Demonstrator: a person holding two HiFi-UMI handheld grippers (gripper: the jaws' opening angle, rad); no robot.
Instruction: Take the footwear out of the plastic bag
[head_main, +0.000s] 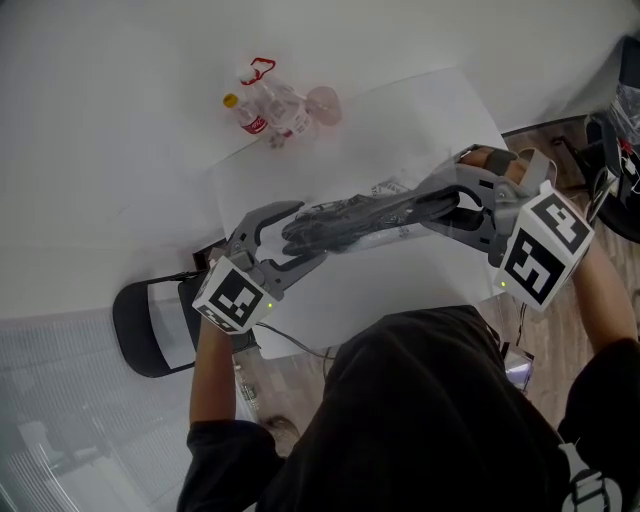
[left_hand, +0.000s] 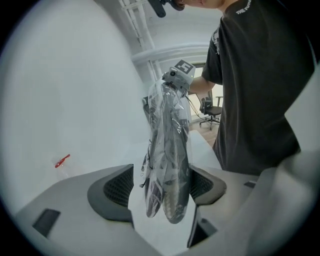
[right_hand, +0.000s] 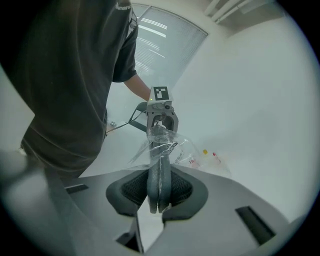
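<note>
Noting footwear (left_hand: 175, 200) type blurred inside the plastic bag (left_hand: 172, 107); your right gripper (right_hand: 159, 190) fingers pinch the footwear's end, left gripper (left_hand: 162, 187) fingers spread around the bag.

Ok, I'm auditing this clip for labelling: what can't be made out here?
Dark grey footwear: its type, head view, wrinkled clear plastic bag blurs it.
Clear plastic bottles: label print, every view, too small.
White table: near edge, head view, person's black shirt covers it.

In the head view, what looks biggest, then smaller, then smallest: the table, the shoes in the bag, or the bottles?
1. White table, largest.
2. Bagged footwear, next.
3. Bottles, smallest, though they lie farther from the camera.
</note>
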